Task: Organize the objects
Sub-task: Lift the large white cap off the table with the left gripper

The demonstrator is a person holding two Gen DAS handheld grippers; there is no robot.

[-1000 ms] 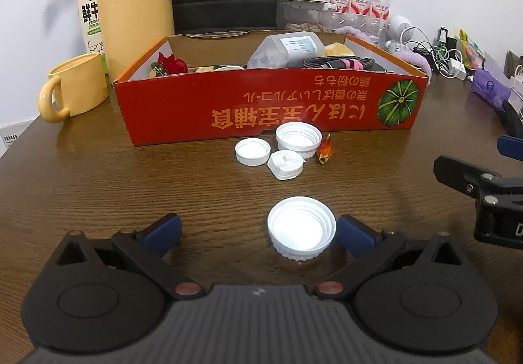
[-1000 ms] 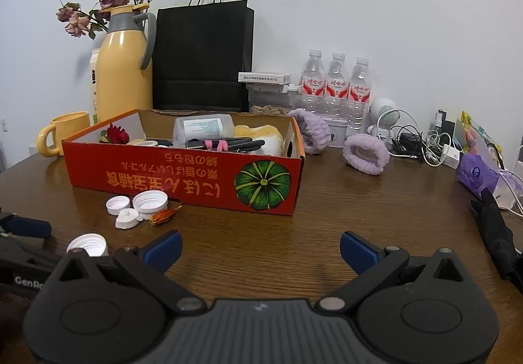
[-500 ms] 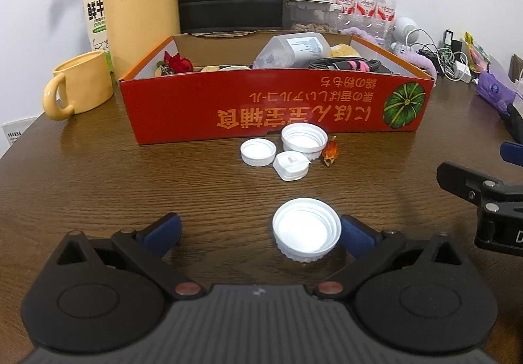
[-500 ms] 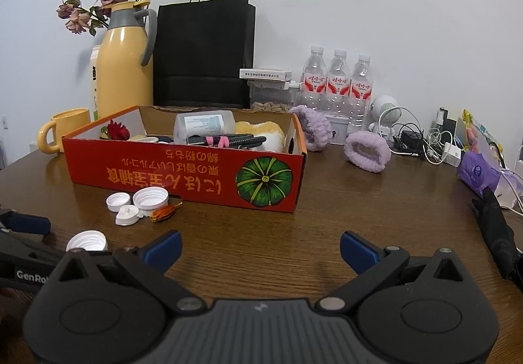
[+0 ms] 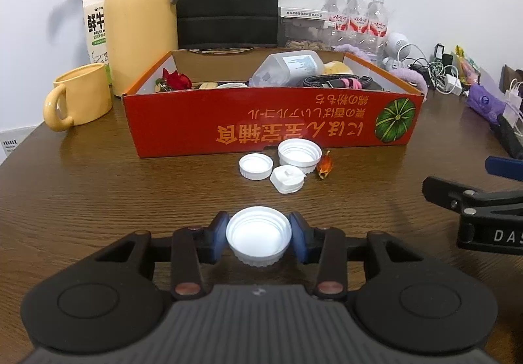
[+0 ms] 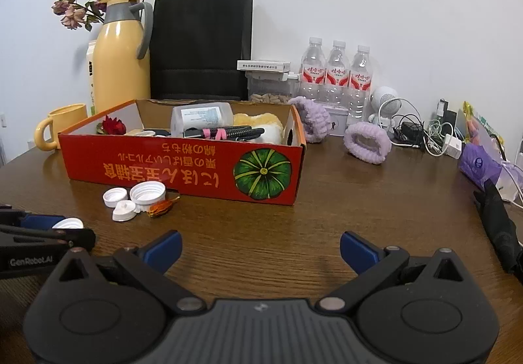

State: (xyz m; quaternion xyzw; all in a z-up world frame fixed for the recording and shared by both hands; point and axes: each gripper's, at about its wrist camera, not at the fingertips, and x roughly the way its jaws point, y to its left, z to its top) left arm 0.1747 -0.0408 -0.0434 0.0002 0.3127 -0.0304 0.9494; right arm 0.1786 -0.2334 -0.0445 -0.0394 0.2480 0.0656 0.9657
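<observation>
A white bottle cap (image 5: 258, 235) lies open side up on the wooden table, between the blue pads of my left gripper (image 5: 259, 230). The jaws are closing and both pads touch the cap's sides. Further ahead lie three more white caps (image 5: 255, 166) (image 5: 299, 151) (image 5: 287, 178) and a small orange scrap (image 5: 325, 164), just in front of the red cardboard box (image 5: 261, 128). The box holds a plastic bottle, a red flower, cables and other items. My right gripper (image 6: 260, 246) stands open over bare table. At the left edge of its view are the left gripper (image 6: 42, 230) and the cap (image 6: 68, 223).
A yellow mug (image 5: 76, 99) and a yellow thermos (image 5: 140, 14) stand left of the box. A black paper bag (image 6: 199, 43) and water bottles (image 6: 336, 76) line the wall. Purple scrunchies (image 6: 367, 141), chargers and a black object (image 6: 500, 226) crowd the right side.
The left gripper's jaws have come in from wide open and now touch the white cap on both sides. Neither hand has shifted, and the right gripper stays open.
</observation>
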